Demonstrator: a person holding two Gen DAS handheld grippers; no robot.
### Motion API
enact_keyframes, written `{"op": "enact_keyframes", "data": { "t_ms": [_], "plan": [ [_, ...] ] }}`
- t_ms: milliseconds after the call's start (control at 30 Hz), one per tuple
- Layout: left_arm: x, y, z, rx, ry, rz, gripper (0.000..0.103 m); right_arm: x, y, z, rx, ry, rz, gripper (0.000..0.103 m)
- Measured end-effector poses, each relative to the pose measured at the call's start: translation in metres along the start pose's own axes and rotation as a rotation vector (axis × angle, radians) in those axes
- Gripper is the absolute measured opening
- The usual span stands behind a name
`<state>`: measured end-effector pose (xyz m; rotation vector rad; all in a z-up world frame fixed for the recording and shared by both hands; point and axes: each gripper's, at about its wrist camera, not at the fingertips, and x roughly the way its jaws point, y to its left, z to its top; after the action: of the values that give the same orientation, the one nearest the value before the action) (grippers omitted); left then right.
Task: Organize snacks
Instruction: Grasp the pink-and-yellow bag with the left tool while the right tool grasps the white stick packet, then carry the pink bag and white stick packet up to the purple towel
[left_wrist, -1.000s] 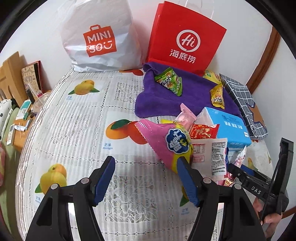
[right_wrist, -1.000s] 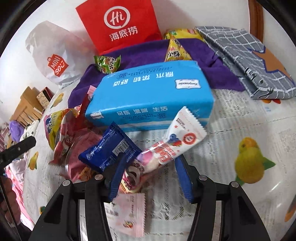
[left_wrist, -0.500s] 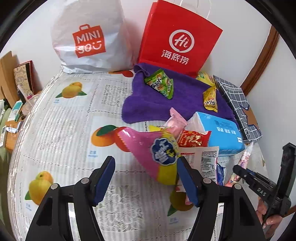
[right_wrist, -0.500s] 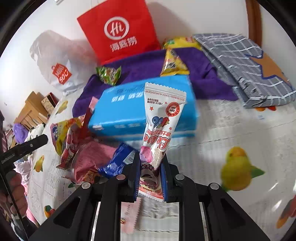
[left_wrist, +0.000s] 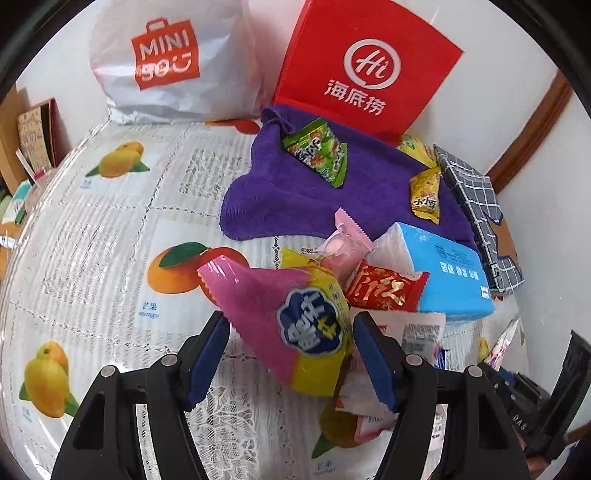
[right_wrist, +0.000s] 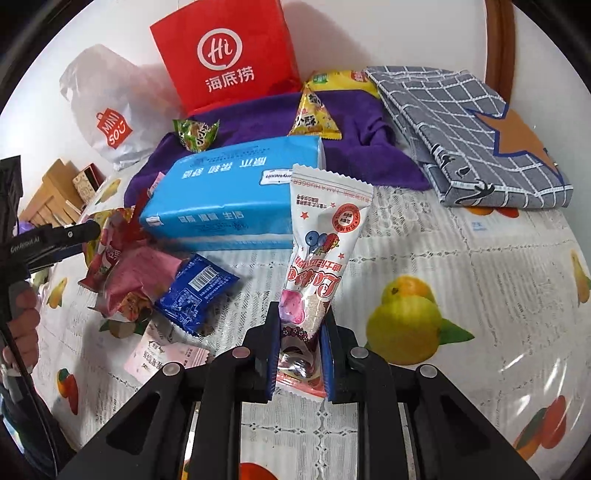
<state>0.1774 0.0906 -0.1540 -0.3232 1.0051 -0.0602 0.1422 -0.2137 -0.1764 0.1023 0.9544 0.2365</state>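
My right gripper (right_wrist: 301, 313) is shut on the lower end of a long white-and-pink snack packet (right_wrist: 325, 229), which stands upright above the fruit-print tablecloth (right_wrist: 461, 258). My left gripper (left_wrist: 291, 325) is open, and a pink-and-yellow snack bag (left_wrist: 266, 295) lies between its blue pads (left_wrist: 207, 354) without being pressed. That bag rests on a pile with a red snack (left_wrist: 384, 291) and a pink packet (left_wrist: 343, 243). A green snack (left_wrist: 317, 155) and a yellow snack (left_wrist: 424, 195) lie on a purple towel (left_wrist: 280, 199).
A blue tissue pack (right_wrist: 236, 192) lies behind the held packet, with a dark blue packet (right_wrist: 195, 291) beside it. A red paper bag (left_wrist: 369, 66) and a white shopping bag (left_wrist: 166, 62) stand at the back wall. A folded checked cloth (right_wrist: 472, 133) lies at the right.
The right gripper closed on the long packet, which lay on the table, and raised it upright. The left gripper moved closer, so the pink-and-yellow bag now sits between its fingers.
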Motion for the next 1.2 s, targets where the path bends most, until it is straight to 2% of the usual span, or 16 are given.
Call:
{"op": "enact_keyframes", "data": {
  "t_ms": [233, 367, 500, 600, 800, 1200],
  "plan": [
    [0.018, -0.006, 0.008, 0.0, 0.035, 0.02, 0.067, 0.014, -0.001, 0.002, 0.0, 0.025, 0.018, 0.021],
    [0.027, -0.009, 0.011, 0.0, 0.05, 0.05, 0.067, 0.021, -0.002, 0.003, -0.001, 0.038, 0.02, 0.025],
    [0.031, -0.01, 0.013, -0.001, 0.057, 0.053, 0.065, 0.024, -0.002, 0.004, -0.015, 0.044, 0.017, 0.026],
    [0.031, -0.009, 0.012, 0.004, 0.056, 0.047, 0.061, 0.022, -0.001, 0.004, -0.024, 0.035, 0.016, 0.023],
    [0.019, -0.002, 0.008, -0.008, 0.034, 0.041, 0.056, 0.008, -0.001, 0.004, -0.029, -0.006, 0.019, 0.02],
    [-0.032, 0.006, 0.0, -0.013, -0.057, 0.038, 0.055, -0.031, 0.007, 0.005, -0.043, -0.09, 0.024, 0.02]
  ]
}}
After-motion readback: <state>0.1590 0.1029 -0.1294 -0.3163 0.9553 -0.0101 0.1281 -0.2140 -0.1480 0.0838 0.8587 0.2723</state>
